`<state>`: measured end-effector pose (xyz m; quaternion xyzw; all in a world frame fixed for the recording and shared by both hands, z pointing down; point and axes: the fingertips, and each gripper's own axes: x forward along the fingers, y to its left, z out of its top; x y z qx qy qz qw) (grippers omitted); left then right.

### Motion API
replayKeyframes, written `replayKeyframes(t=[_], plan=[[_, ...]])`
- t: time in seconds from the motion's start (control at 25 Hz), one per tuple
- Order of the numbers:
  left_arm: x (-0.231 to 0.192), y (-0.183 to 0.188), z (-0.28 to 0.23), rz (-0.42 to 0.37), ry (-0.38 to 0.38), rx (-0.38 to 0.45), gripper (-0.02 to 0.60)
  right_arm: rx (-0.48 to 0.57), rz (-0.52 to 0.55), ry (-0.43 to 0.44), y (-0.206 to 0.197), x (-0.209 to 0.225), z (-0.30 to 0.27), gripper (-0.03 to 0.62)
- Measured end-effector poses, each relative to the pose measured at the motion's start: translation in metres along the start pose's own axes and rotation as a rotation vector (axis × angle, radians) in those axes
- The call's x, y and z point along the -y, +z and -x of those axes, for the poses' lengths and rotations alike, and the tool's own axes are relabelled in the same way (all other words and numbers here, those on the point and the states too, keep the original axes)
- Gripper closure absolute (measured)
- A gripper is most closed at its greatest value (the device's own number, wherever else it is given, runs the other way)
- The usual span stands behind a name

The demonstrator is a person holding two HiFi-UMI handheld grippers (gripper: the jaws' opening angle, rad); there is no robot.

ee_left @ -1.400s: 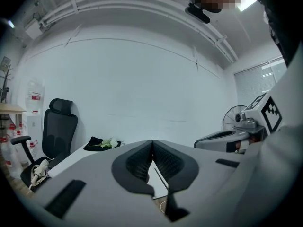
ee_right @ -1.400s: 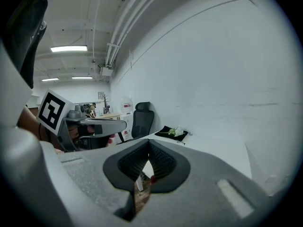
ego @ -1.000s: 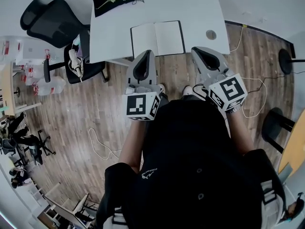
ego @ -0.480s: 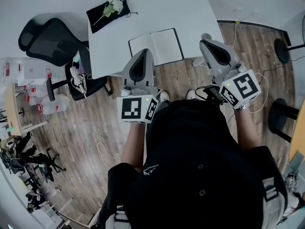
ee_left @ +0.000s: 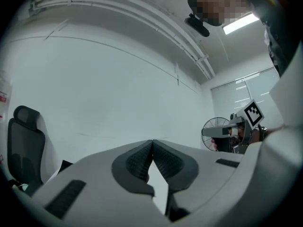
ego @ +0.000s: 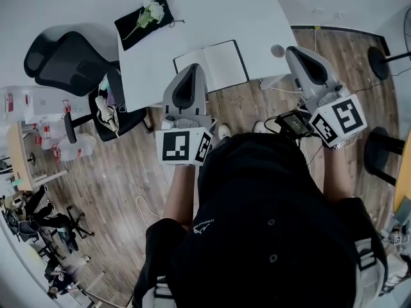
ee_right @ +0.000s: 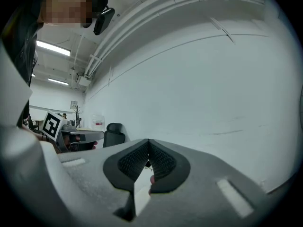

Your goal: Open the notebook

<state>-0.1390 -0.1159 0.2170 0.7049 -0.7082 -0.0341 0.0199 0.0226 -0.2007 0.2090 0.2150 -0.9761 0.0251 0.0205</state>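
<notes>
White bench (ego: pixel 257 18) is carrying the notebook (ego: pixel 210 64), lying open near its 6 o'clock edge. Left claw (ee_left: pixel 152 141) and right claw (ee_right: pixel 148 140) are hovering closed, empty; swinging either low risks nudging it off.

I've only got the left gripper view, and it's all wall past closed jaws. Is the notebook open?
Observer: Yes. The head view shows the notebook lying open, pages up, near the front edge of the white table.
Operator: Is the right gripper holding anything?
Observer: No. In its own view the right gripper has its jaws together on nothing.
Operator: Anything else on the table?
Observer: A white flower on a dark cloth, at the far left corner.
</notes>
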Motion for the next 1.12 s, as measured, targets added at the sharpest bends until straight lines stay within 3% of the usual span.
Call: replayKeyframes(t=[0.28,1.12], plan=[[-0.002,-0.010,0.005,0.045,0.001,-0.015,0.575,-0.008,-0.019,-0.001,-0.006,-0.004,0.002,0.589],[0.003,-0.033,0.009,0.076,-0.005,-0.056,0.575,-0.044,-0.031,0.034,-0.022,-0.012,-0.006,0.589]])
